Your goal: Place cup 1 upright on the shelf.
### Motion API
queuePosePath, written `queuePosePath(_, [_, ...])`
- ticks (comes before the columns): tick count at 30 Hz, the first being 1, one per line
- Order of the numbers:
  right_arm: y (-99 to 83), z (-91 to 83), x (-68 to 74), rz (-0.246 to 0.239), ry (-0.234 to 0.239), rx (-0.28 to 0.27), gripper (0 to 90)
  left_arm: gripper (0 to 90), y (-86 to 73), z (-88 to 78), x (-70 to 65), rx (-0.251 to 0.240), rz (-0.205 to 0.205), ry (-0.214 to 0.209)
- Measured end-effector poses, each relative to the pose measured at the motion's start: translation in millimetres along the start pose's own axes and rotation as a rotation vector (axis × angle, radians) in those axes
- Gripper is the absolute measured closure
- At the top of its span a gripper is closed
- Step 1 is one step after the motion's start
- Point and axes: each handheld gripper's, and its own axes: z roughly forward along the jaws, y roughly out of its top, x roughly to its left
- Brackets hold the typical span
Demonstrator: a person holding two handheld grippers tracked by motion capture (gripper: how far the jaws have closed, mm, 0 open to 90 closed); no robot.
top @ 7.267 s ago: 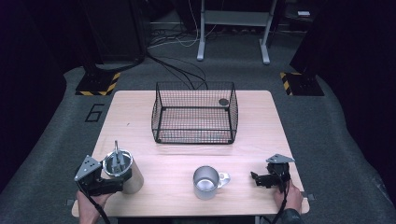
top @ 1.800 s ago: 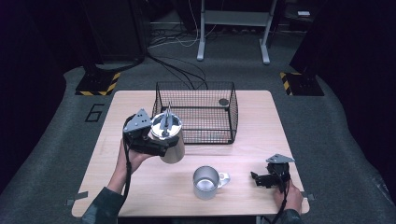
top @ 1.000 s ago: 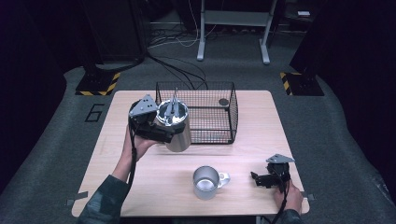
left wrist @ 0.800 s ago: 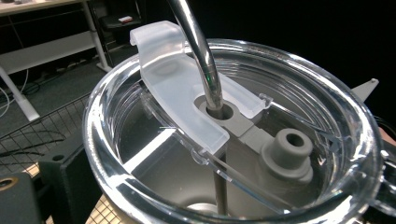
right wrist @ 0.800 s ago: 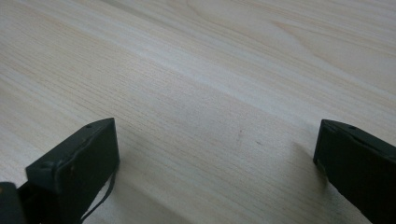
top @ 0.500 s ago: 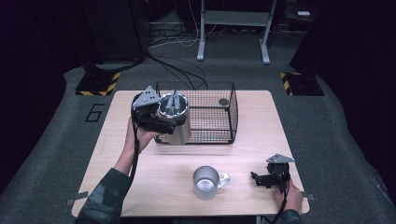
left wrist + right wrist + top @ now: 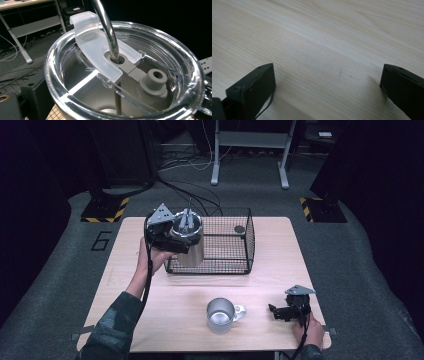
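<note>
The steel tumbler [image 7: 189, 240] is held off the table, at the left end of the wire basket [image 7: 227, 265], its body level with and overlapping the basket's left wall. It stands close to upright. A clear plastic lid [image 7: 125, 72] closes its mouth, and a metal straw [image 7: 106, 27] passes down through the lid's central hole into the tumbler. A frosted sliding tab [image 7: 97, 52] lies across the lid around the straw, and a grey spout [image 7: 153, 82] sits beside it. Whether the tumbler contains liquid cannot be determined.

The left gripper [image 7: 167, 232] is clamped on the tumbler from the side facing away from the basket, just below the lid rim; its jaws are hidden by the tumbler in the left gripper view.

Inside the basket, a small dark round object [image 7: 239, 228] lies near the far right corner; the rest of the basket floor shows bare mesh.

In front of the basket, near the table's [image 7: 280, 245] front edge, stands a metal mug [image 7: 220, 315] with its handle pointing right. What it contains cannot be determined.

To the right of the mug, well apart from the basket, the right gripper [image 7: 280, 311] rests on the table, jaws spread wide with nothing between them but bare wood.
</note>
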Motion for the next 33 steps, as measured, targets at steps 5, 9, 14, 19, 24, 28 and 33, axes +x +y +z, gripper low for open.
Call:
queuePosePath(5, [0.0,-0.1,0.0,0.0,0.001,0.001,0.0,4.0,2.0,7.2,5.4,0.005,-0.001,0.012])
queuePosePath(9, [0.0,0.0,0.0,0.0,0.001,0.0,0.0,4.0,4.4,12.0,8.8,0.005,-0.002,0.03])
queuePosePath(14, [0.0,-0.1,-0.1,0.0,0.0,0.0,0.0,4.0,6.1,18.8,13.8,0.013,-0.005,0.049])
queuePosePath(19, [0.0,0.0,0.0,0.0,0.0,0.0,0.0,4.0,5.5,24.9,20.3,0.024,-0.004,0.062])
queuePosePath(24, [0.0,0.0,0.0,0.0,0.001,0.0,0.0,4.0,4.1,31.0,26.7,0.027,-0.011,0.069])
queuePosePath(28, [0.0,0.0,0.0,0.0,0.001,0.0,0.0,4.0,2.3,37.1,31.4,0.036,-0.009,0.065])
queuePosePath(33, [0.0,0.0,0.0,0.0,0.0,0.0,0.0,4.0,0.4,43.6,34.5,0.043,-0.019,0.079])
